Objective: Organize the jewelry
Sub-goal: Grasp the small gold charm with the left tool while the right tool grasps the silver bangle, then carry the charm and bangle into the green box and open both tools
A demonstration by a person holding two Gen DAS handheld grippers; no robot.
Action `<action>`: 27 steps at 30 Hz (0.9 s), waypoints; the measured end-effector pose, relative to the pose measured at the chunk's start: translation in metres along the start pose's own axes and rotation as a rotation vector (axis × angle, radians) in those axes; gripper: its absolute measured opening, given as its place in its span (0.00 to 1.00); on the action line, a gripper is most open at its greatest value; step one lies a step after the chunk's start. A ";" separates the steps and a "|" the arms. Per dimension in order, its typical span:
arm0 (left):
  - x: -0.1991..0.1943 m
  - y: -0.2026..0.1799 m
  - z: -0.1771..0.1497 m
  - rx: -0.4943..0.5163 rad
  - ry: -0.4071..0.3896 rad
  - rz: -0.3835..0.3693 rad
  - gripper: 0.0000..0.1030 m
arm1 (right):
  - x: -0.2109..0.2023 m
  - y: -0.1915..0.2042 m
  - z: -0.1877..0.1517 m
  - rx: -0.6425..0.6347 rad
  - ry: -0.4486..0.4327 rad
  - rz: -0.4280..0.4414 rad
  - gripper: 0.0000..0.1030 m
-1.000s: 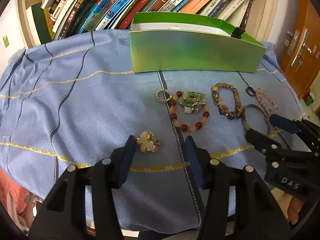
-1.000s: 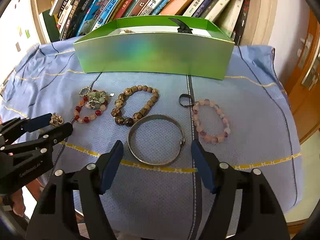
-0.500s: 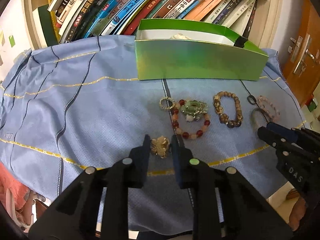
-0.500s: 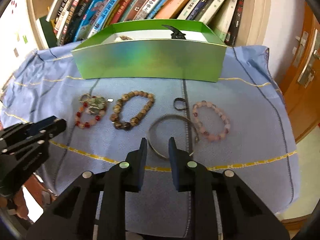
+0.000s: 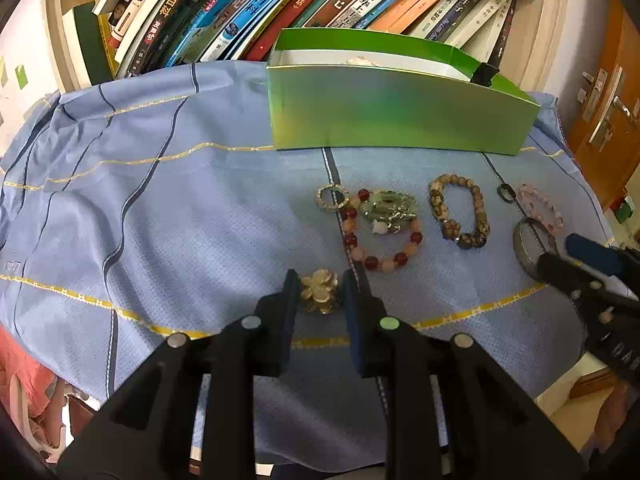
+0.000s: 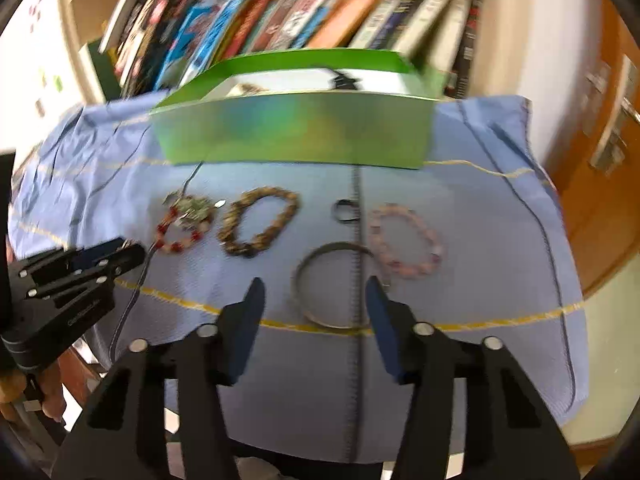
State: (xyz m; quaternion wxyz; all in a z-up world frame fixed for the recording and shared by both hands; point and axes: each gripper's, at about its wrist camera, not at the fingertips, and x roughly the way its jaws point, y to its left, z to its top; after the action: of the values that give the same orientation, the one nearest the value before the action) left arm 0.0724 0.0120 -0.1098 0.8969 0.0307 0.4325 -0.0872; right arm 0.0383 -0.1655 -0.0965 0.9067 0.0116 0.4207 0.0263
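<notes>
The left claw (image 5: 320,294) is closed on the gold brooch (image 5: 319,290), in front of the green box (image 5: 396,116). The right claw (image 6: 316,300) stands wide open, with the bangle (image 6: 336,284) lying between its fingers on the bench (image 6: 480,352).

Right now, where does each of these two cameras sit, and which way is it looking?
Left wrist: on the left gripper, facing the green box; fingers pinch the gold flower brooch; right gripper at right.
Right wrist: on the open right gripper, over the silver bangle; left gripper at left.
Shared: box, bracelets.
</notes>
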 end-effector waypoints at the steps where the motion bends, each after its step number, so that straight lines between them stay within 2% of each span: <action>1: 0.000 0.000 0.000 0.000 0.000 -0.001 0.22 | 0.007 0.007 0.001 -0.019 0.017 -0.005 0.38; 2: 0.000 0.000 0.000 0.000 -0.001 -0.003 0.23 | 0.012 0.010 0.002 -0.028 0.033 -0.009 0.31; 4: 0.001 0.002 0.000 -0.003 -0.002 -0.007 0.24 | 0.018 0.016 0.003 -0.041 0.041 -0.026 0.26; 6: 0.001 0.003 0.000 -0.003 -0.004 -0.011 0.24 | 0.018 0.018 0.005 -0.043 0.047 -0.012 0.15; 7: 0.001 0.003 0.000 -0.002 -0.006 -0.012 0.24 | 0.018 0.019 0.006 -0.042 0.049 -0.009 0.06; 8: 0.001 0.004 0.000 -0.004 -0.007 -0.015 0.22 | 0.019 0.019 0.005 -0.043 0.049 -0.007 0.04; 21: -0.014 -0.004 0.006 0.017 -0.037 -0.003 0.19 | 0.001 0.007 0.010 0.007 -0.005 -0.006 0.04; 27: -0.040 -0.006 0.034 0.034 -0.123 -0.050 0.19 | -0.018 0.001 0.032 0.009 -0.071 -0.015 0.04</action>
State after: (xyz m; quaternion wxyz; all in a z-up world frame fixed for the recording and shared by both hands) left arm 0.0729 0.0066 -0.0572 0.9186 0.0298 0.3759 -0.1187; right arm 0.0515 -0.1655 -0.0621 0.9211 0.0134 0.3886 0.0174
